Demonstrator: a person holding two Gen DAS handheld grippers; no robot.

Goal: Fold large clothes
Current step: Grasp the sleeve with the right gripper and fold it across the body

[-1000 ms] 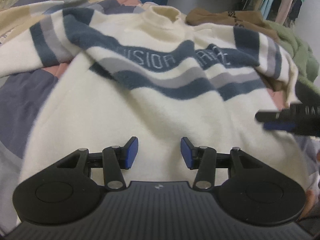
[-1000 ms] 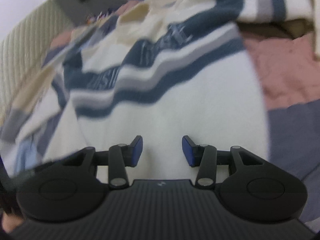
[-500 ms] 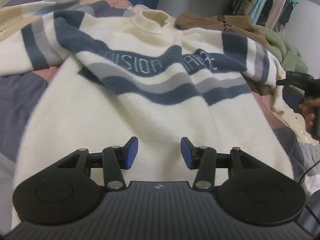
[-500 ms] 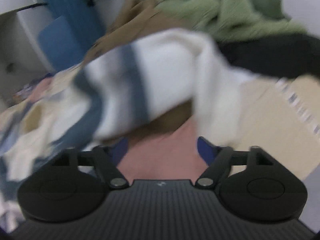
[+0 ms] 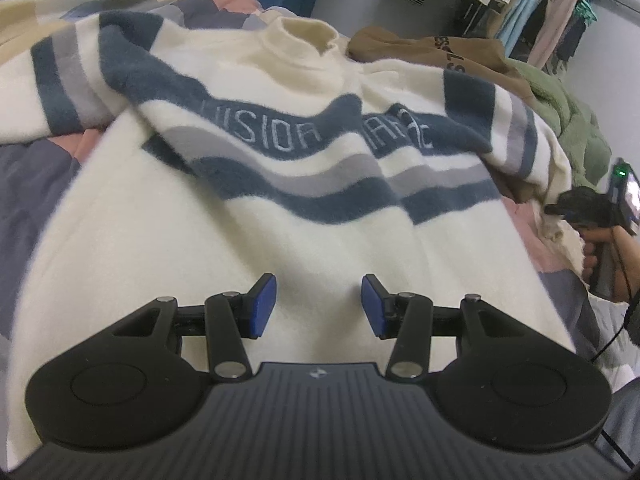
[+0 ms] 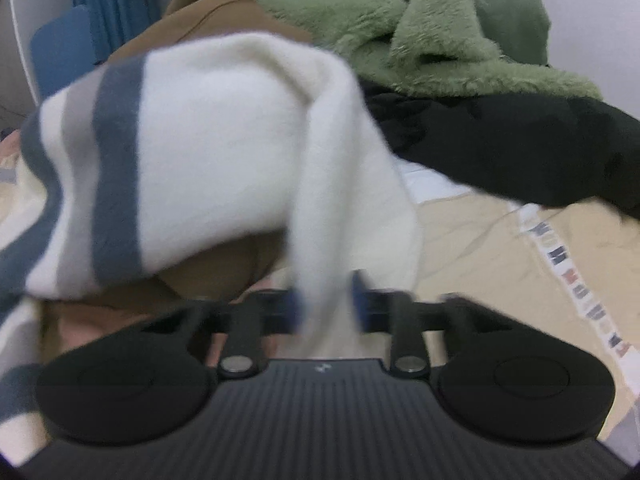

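Rightward, sweater edge beside quilt.

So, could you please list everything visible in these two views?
sweater: one, cream with blue and grey stripes, spread flat on the bed.
sleeve: one, cream, striped, end between the right gripper's pads.
quilt: one, patchwork of navy, pink and beige, under the sweater.
brown top: one, beyond the collar.
green fleece: one, heaped behind the sleeve.
black garment: one, beside the fleece.
hanging clothes: several, pale, far right.
left gripper: black, blue pads, open over the hem.
right gripper: just closed on the sleeve.
hand: one, holding the right gripper.
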